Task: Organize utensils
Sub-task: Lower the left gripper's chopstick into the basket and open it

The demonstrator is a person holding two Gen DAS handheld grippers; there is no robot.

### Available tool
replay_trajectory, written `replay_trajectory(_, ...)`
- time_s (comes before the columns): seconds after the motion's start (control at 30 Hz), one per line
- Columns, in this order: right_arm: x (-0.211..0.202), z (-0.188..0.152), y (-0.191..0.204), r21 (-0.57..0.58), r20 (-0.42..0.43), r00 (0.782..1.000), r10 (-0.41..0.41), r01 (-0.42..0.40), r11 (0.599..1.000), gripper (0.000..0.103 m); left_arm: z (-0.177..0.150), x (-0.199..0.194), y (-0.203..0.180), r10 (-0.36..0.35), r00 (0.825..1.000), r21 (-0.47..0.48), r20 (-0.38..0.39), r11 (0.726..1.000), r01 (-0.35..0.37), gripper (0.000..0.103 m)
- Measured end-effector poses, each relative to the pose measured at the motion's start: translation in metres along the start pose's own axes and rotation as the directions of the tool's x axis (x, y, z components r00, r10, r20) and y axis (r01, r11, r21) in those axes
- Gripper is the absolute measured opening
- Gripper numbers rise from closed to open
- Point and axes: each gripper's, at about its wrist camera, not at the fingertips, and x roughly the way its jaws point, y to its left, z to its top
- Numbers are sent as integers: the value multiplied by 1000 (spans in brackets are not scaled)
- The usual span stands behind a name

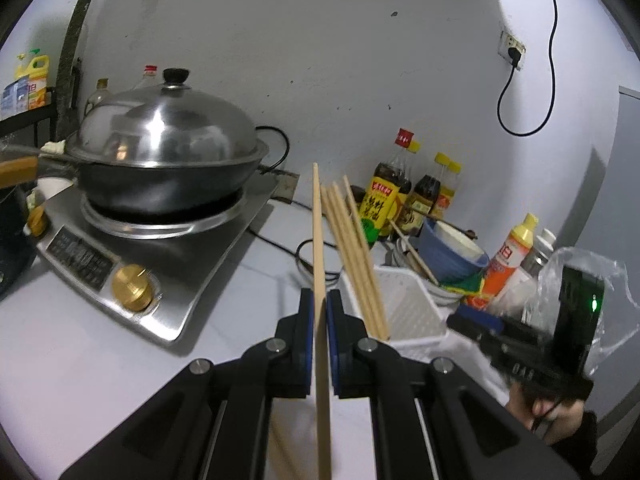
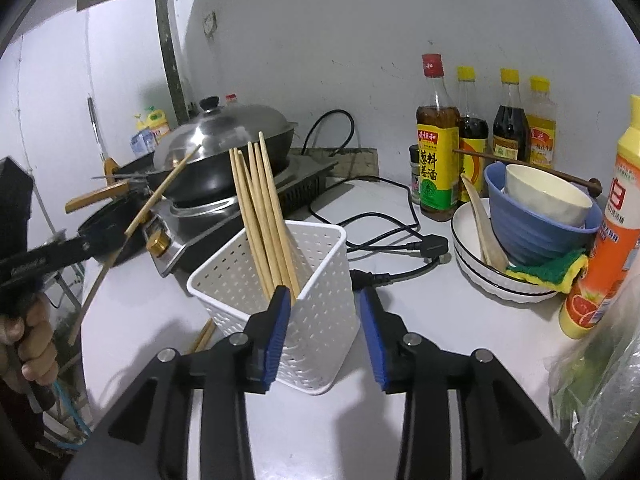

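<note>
Your left gripper (image 1: 320,312) clamps one chopstick (image 1: 318,240), left of the basket (image 2: 320,280). Your right gripper (image 2: 324,320) straddles the basket's corner, fingers apart, one inside. Risk: unclamped basket tips or slides when the stick knocks its rim.

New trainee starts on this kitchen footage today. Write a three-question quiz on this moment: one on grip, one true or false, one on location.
1. What does the left gripper hold?
2. True or false: the right gripper has clamped the white basket.
3. Where do the other chopsticks stand: a) blue bowl b) white basket c) wok?

Key:
1. A single chopstick, pinched between its pads.
2. False; its jaws are open around a basket corner.
3. b
</note>
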Motion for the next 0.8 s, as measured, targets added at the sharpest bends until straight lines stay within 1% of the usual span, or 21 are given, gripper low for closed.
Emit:
replay_trajectory(0.17,0,-2,-12,30,26,1000,8,-9,1000,35,18,20,-15,-15,1000,-12,25,1000,15,6)
replay_trajectory(0.23,-1,-5,-19,58,40,999,11,-14,998,35,24,30,-20,-8,999,-22,32,1000,9,6)
replay_trajectory(0.3,2,-8,-28,91,41,999,21,-24,996,35,31,39,-27,4,999,-8,42,1000,-4,6)
replay_trajectory(0.37,5,-13,-36,117,33,999,19,-23,993,35,39,47,-35,-2,998,0,62,1000,2,6)
replay_trajectory(0.5,9,-16,-42,130,11,1000,-29,28,991,36,54,61,-46,-13,993,-14,114,1000,14,6)
replay_trajectory(0.53,11,-17,-43,121,4,998,-65,64,991,36,57,66,-47,-12,992,-29,122,999,16,6)
replay_trajectory(0.57,11,-17,-43,121,4,998,-65,64,991,36,60,71,-48,-13,992,-47,127,999,19,6)
replay_trajectory(0.6,12,-18,-43,117,0,997,-82,82,990,36,61,75,-48,-13,991,-65,133,998,22,6)
replay_trajectory(0.73,14,-20,-44,109,-9,993,-121,122,987,37,57,93,-45,-4,984,-150,177,988,31,6)
replay_trajectory(0.8,13,-21,-46,110,-5,990,-138,138,984,38,50,101,-43,-9,984,-173,177,984,40,6)
